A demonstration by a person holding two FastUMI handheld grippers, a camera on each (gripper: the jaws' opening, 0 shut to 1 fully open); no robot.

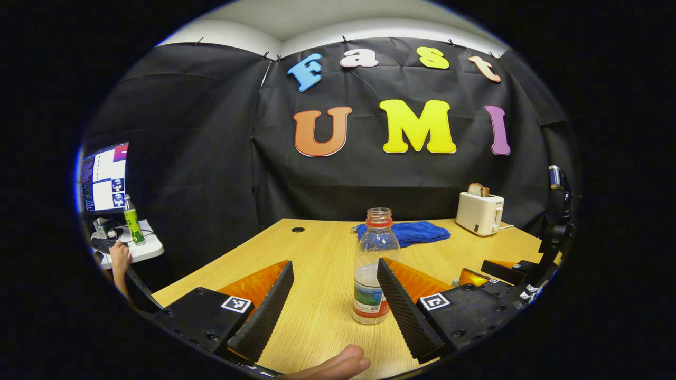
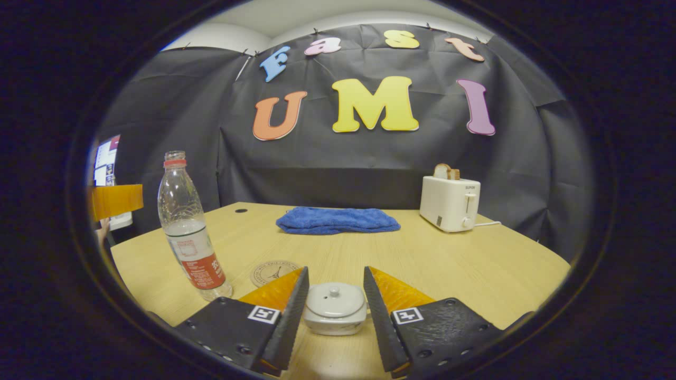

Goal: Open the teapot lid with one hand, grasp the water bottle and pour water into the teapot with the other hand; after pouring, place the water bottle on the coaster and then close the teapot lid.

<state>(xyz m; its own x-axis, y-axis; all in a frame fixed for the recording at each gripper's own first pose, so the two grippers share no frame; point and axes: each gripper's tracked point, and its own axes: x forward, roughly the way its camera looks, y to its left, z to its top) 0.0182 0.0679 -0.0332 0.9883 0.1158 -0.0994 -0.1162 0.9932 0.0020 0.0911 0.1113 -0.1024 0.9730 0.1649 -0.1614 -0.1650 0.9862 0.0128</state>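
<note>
Nothing done yet by the look of it: teapot (image 2: 335, 315), lid on, sits between the spread right gripper (image 2: 335, 295), coaster (image 2: 273, 272) just behind it, uncapped water bottle (image 2: 189, 232) left of the teapot, beside the spread left gripper (image 1: 332, 290).

Lighting: even, bright, overhead; soft shadows on the counter (image 2: 449, 264). Focus sharp centrally. Strong fisheye bending at edges. Glare on monitor (image 1: 104, 177), far left.
</note>
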